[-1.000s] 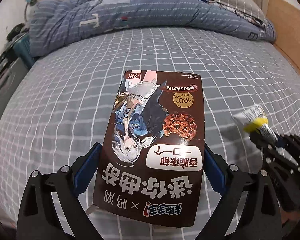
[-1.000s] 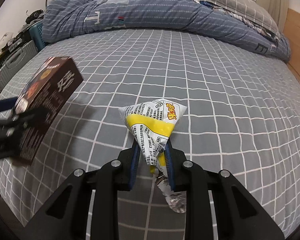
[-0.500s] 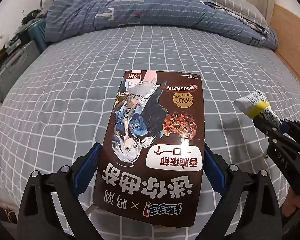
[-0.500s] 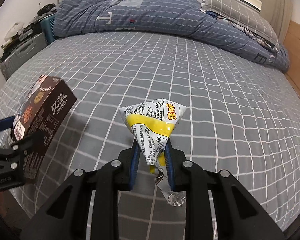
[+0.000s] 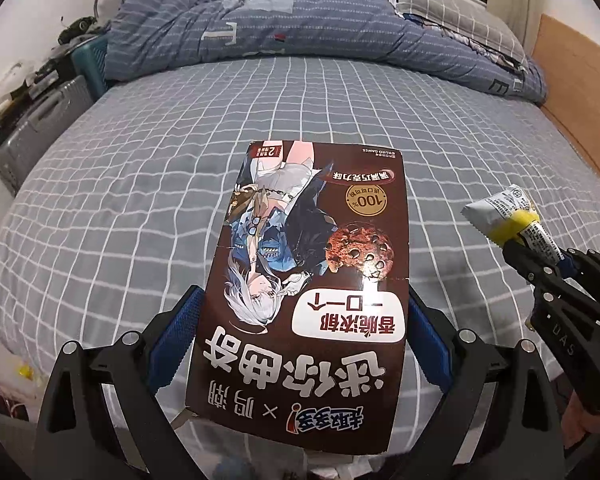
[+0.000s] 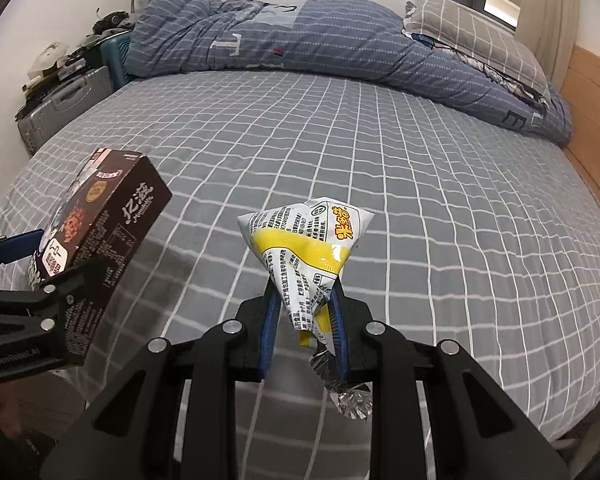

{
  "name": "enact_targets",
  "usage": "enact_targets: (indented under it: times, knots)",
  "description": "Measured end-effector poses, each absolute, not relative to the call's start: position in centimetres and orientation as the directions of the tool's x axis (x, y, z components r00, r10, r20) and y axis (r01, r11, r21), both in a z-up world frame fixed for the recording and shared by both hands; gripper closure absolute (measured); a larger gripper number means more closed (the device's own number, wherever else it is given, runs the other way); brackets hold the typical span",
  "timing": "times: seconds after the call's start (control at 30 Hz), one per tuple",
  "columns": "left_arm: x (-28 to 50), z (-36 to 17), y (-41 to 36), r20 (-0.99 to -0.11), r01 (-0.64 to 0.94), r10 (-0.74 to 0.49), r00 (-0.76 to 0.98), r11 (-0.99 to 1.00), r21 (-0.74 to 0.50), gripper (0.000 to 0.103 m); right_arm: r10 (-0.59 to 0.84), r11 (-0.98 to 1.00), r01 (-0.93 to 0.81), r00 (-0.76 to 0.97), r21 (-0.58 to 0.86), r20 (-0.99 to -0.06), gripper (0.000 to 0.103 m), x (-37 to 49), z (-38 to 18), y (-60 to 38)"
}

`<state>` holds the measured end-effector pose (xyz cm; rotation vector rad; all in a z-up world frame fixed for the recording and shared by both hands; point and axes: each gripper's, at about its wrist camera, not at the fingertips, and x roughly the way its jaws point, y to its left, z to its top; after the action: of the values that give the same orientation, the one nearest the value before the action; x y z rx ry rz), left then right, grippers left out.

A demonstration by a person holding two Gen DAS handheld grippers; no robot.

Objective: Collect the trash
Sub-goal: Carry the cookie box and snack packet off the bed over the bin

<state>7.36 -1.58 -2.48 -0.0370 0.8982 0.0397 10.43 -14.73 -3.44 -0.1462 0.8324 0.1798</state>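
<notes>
Both pieces of trash are off the bed (image 6: 380, 152) – left gripper (image 5: 300, 320) clamps a cookie box (image 5: 304, 280), right gripper (image 6: 304, 312) pinches a snack wrapper (image 6: 304, 240) – with disposal left.

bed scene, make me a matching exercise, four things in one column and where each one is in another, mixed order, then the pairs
Things:
1. cookie box
2. snack wrapper
3. rumpled duvet
4. suitcase

Places:
A. standing beside the bed, at its left edge
B. clamped in the right gripper
C. heaped along the far side of the bed
D. clamped in the left gripper

Pairs: 1-D, 2-B, 3-C, 4-A
</notes>
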Motion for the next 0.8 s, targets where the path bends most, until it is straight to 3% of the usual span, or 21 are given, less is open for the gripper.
enact_targets:
  times: [0.8]
  knots:
    - [-4.6, -2.6, -2.6, -0.783, -0.043, 0.003, 0.622, 0.999, -0.031, 0.011, 0.096, 0.972, -0.224, 0.644, -0.067, -0.759, 0.080, -2.4, -2.7, -14.6]
